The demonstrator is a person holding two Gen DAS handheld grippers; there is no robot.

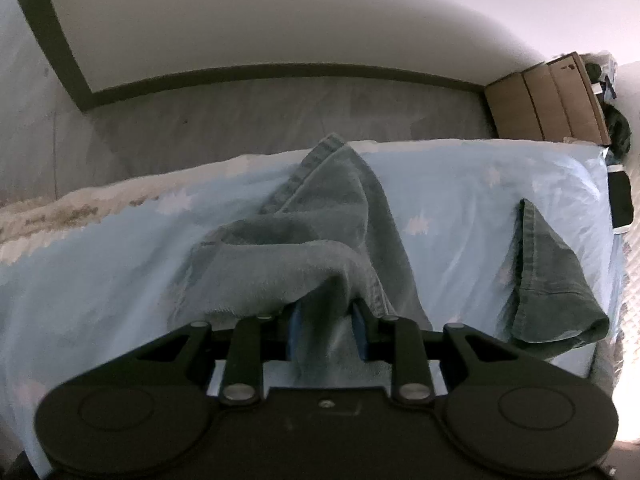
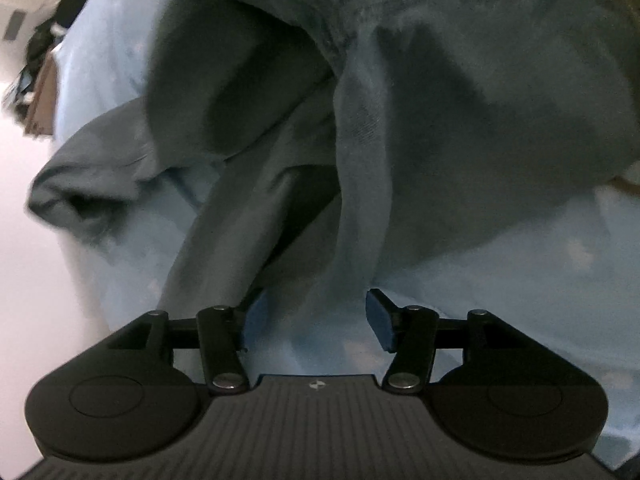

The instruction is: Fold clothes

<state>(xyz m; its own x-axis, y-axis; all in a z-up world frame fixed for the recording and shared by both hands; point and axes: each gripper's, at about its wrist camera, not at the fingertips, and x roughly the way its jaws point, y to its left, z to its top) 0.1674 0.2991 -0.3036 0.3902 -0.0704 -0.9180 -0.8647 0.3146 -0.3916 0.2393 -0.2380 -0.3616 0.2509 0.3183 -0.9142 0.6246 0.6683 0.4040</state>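
While left claw (image 1: 325, 322) grips garment (image 1: 320, 216) — right claw (image 2: 314, 316) gapes.

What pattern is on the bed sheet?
Light blue sheet with scattered white stars, clearest in the left wrist view.

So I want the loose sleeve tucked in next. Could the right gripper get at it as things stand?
Probably yes. The right gripper is open, with only a fold of the grey-green garment between its pads, unpinched. The sleeve lies uncovered on the blue bedsheet, nothing across the path.
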